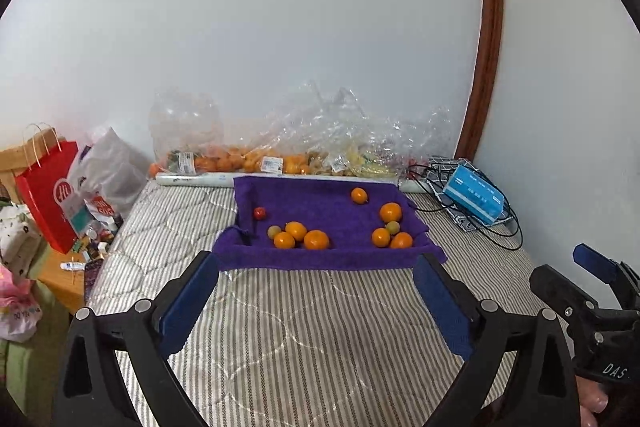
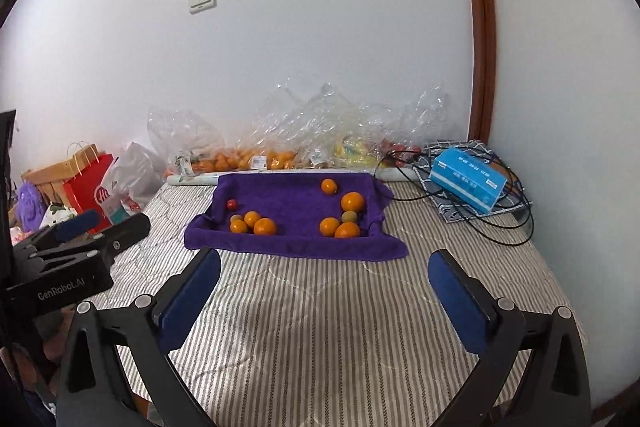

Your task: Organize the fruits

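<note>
- The left gripper, black-framed with blue pads, hangs over the striped quilted mattress with its jaws spread wide and nothing between them; the purple terry towel lies just ahead of its tips.
- Ahead and to the left of that gripper, on the towel, sits a small red cherry tomato: probably light, thin-skinned and easy to burst, so a gentle pinch across its middle seems right.
- Nearer the left pad, a cluster: a small greenish round fruit touching three glossy orange mandarins. The mandarins look firm but smooth and round, likely to roll on the soft cloth; closing across the widest part from above should hold them best.
- Far ahead, slightly right of centre, a lone small orange kumquat-like fruit rests apart from the others, the easiest to reach without nudging neighbours.
- Ahead of the right pad, a second group: one larger orange citrus, another greenish fruit and two more orange ones, close-packed, so fingers may bump neighbours.
- The right gripper is likewise gaping and empty, with the same towel just beyond its fingertips.
</note>
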Available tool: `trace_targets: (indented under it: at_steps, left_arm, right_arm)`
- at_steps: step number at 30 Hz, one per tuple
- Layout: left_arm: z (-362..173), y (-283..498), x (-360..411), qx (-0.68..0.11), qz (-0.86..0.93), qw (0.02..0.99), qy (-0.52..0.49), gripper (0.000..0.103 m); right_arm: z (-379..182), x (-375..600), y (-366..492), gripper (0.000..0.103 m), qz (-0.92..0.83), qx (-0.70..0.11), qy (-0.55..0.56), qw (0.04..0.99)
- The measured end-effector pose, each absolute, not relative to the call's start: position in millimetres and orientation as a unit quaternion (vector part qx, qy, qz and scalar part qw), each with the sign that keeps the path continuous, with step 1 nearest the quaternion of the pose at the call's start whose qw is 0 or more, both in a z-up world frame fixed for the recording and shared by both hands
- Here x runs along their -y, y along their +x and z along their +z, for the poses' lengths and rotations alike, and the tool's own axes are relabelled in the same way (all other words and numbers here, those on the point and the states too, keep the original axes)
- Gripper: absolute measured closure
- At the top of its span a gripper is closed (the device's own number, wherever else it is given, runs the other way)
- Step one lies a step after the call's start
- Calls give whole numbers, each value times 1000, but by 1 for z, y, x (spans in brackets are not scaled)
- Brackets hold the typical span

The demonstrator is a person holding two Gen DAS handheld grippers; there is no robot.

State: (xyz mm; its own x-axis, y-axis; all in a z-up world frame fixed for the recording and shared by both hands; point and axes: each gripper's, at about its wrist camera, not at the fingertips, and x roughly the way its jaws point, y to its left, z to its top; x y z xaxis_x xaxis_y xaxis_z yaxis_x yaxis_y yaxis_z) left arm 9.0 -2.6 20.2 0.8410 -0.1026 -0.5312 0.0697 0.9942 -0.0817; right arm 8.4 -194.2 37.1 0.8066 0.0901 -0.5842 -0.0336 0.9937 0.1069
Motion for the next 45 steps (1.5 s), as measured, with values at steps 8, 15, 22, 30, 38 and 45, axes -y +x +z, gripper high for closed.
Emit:
trace_targets:
  at_steps: [8,15,22,30,38,45]
  left_arm:
    - [23,5,8,-269,-32,962,-17,5]
    - [22,2,11,-267,-24,963,-12,5]
    - [21,3,9,-270,-23,963,-17,5]
    - [21,2,5,-267,-19,963,-22,5]
    - [21,2,2,-267,-19,963,-24,5]
    - [22,2,2,-267,-19,963,-25,5]
  right_arm:
    - [38,198,4,1,30,-305,54,950]
    - [38,198,1,1,30,-303,51,951]
    - [39,198,1,1,32,-304,52,951]
    - [38,199,2,1,32,-306,56,950]
    - [36,196,2,1,33,-307,53,950]
    - [36,194,2,1,33,-306,51,950]
